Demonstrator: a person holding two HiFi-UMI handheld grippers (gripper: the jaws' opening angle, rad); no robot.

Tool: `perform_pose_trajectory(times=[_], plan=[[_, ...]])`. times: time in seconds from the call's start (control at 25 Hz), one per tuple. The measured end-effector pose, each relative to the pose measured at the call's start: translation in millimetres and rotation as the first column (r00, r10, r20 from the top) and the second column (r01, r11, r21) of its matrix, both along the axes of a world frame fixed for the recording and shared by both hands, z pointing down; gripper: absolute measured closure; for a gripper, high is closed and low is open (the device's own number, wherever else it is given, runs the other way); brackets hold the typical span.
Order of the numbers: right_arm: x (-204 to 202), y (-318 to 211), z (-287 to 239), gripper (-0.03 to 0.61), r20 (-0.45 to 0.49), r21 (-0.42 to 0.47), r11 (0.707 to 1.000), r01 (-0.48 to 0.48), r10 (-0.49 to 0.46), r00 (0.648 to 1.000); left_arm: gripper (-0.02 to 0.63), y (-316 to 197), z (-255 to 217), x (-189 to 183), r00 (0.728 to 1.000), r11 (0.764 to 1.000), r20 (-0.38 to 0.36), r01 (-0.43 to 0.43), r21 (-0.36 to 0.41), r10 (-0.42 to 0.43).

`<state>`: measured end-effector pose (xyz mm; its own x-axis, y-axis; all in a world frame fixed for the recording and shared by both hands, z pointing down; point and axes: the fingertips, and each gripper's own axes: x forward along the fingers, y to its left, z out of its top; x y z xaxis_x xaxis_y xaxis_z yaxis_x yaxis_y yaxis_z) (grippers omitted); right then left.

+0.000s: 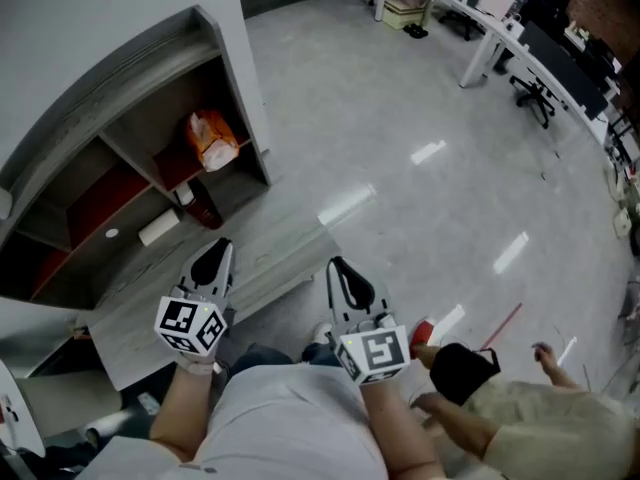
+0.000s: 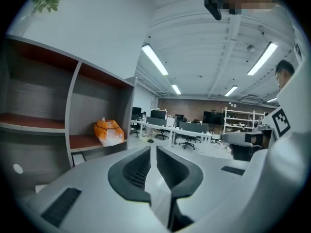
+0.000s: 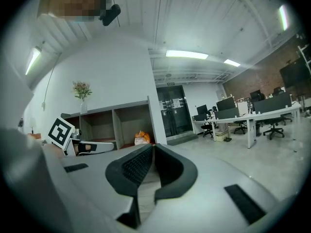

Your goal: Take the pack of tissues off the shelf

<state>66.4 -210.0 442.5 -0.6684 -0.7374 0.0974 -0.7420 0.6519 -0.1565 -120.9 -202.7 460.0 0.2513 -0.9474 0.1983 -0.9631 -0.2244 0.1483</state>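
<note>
Twice checked the tongs, once in each gripper view: found the left tongs (image 2: 153,154) clenched to a thin slit with nothing between, and the right tongs (image 3: 151,154) likewise clenched and empty. Located the orange-and-white soft plastic pack of tissues (image 1: 212,140) lying on the reddish upper board in the right-hand bay of the grey open shelf unit (image 1: 120,78), near the outer side wall and well apart from both tongs. Judged light, soft and crushable, with a slick, crinkly wrapper likely to slip under a shallow pinch. Recommend opening wide, taking hold across the middle of the bulk rather than at a loose wrapper end, and squeezing only until firm. Noted a white roll (image 1: 157,228) and a dark red container (image 1: 205,210), kind unclear, on the level below; to be left alone.
</note>
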Motion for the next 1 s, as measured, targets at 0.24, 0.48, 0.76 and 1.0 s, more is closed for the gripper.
perform_pose_trajectory(times=[0.24,0.48,0.76,1.0], plan=[[-9.6,-34.7,-1.4,0.552,0.011,0.003,1.0,0.022,-0.022,1.0,0.512,-52.5,1.9,-39.7,0.989,0.99,0.05,0.143,-0.011,-0.142],[-19.1,-48.2,-7.3,0.552,0.001,0.0,1.0,-0.005,0.005,1.0,0.494,-100.0,-0.7,-84.5,0.969,0.974,0.094,0.228,0.002,-0.227],[-31.2,-59.7,-4.7,0.552,-0.011,0.031,0.991,-0.133,0.134,0.991,0.488,-152.1,26.4,-129.1,0.967,0.974,0.128,0.226,-0.019,-0.222],[-21.7,-55.2,-8.3,0.552,-0.037,0.025,0.97,-0.243,0.243,0.969,0.487,-178.0,33.1,-135.8,0.971,0.979,0.143,0.198,-0.035,-0.192]])
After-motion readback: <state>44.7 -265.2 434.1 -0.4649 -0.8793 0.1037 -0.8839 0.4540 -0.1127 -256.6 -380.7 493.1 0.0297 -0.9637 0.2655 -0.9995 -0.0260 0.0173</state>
